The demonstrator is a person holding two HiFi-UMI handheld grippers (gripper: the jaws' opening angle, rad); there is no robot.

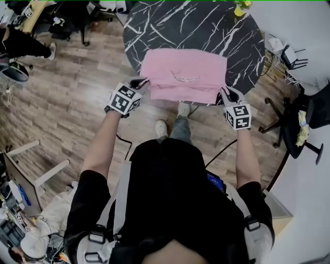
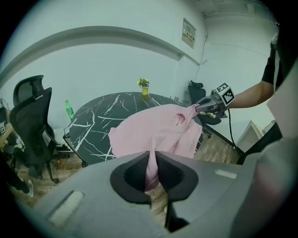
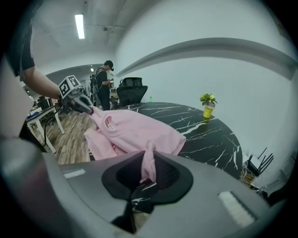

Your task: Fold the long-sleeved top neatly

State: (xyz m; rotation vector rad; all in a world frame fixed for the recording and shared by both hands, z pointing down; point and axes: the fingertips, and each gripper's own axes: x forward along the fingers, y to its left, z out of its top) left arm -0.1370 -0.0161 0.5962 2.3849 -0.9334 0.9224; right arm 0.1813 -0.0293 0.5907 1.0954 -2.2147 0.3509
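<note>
A pink long-sleeved top (image 1: 183,75) lies folded over on the near part of a round black marble table (image 1: 170,26). Its near edge reaches past the table's rim. My left gripper (image 1: 140,82) is shut on the top's near left corner, and my right gripper (image 1: 225,94) is shut on its near right corner. In the left gripper view a bunch of pink cloth (image 2: 153,130) runs down between the jaws of my left gripper (image 2: 151,174), and the right gripper (image 2: 207,106) shows beyond it. The right gripper view shows the top (image 3: 135,130) pinched in my right gripper (image 3: 148,169).
A yellow pot with a plant (image 1: 240,7) stands at the table's far edge, and a green bottle (image 2: 69,110) stands beyond the table. Black office chairs (image 1: 299,118) (image 2: 30,125) flank the table on the wooden floor. A person (image 3: 104,79) stands farther back.
</note>
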